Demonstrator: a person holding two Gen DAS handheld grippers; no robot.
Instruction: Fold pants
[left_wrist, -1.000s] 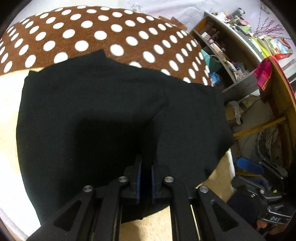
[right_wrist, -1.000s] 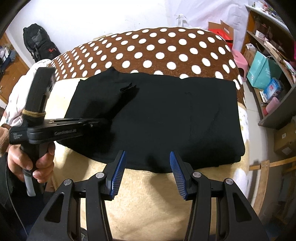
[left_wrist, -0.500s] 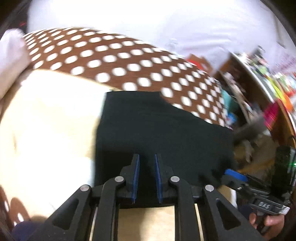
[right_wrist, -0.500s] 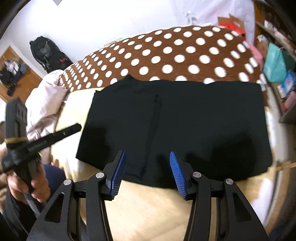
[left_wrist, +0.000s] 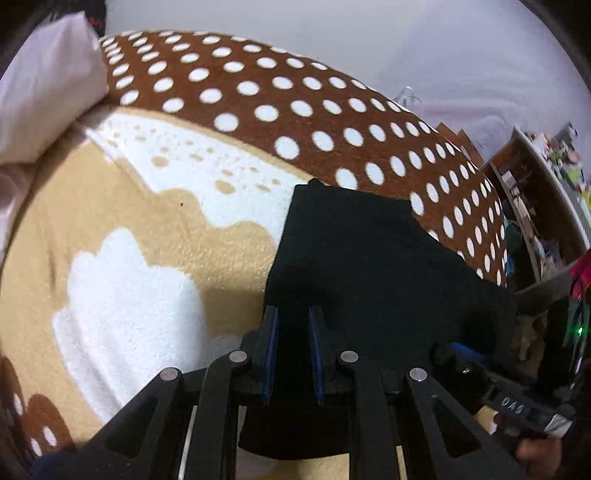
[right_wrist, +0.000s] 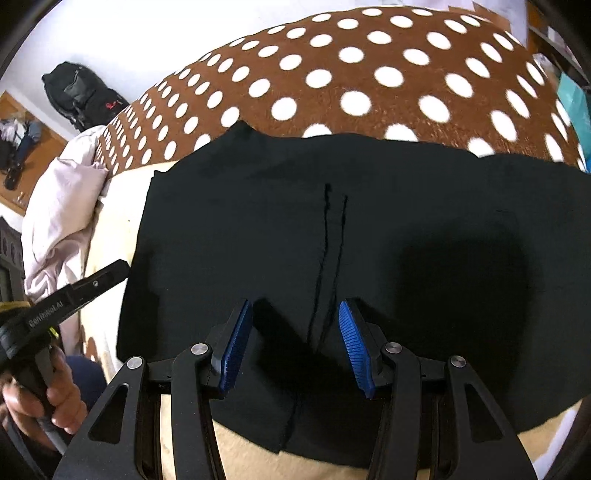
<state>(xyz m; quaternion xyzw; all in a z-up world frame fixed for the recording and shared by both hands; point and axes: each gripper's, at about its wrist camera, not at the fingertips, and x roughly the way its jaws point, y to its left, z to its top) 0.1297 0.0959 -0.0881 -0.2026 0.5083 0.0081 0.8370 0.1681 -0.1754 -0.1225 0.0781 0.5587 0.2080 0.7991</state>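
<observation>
Black pants (right_wrist: 369, 229) lay folded flat on a bed, spread across a cream-and-white fleece blanket (left_wrist: 122, 280) and, at their far edge, overlapping a brown blanket with white polka dots (right_wrist: 369, 74). The right gripper (right_wrist: 295, 343) hovered above the near edge of the pants, its blue-padded jaws held wide apart with nothing between them; a pair of dark seam lines ran away from it, starting between the fingertips and continuing ahead. The garment extended ahead of this gripper and to both of its sides, and its near hem lay below the fingers. The left gripper (left_wrist: 293, 354) pointed down at the near left corner of the pants; its jaws, which had just been opening, stood only narrowly parted and pressed on nothing, with cloth lying beneath the gap. Most of the pants lay ahead of it and to its right, with bare fleece to its left. In the right wrist view the left hand (right_wrist: 55, 398) gripped its tool's handle at the lower left, beyond the pants' left edge. A pale pink quilt (right_wrist: 62, 206) was bunched further left, and a black backpack (right_wrist: 81, 96) stood against the wall behind it.
</observation>
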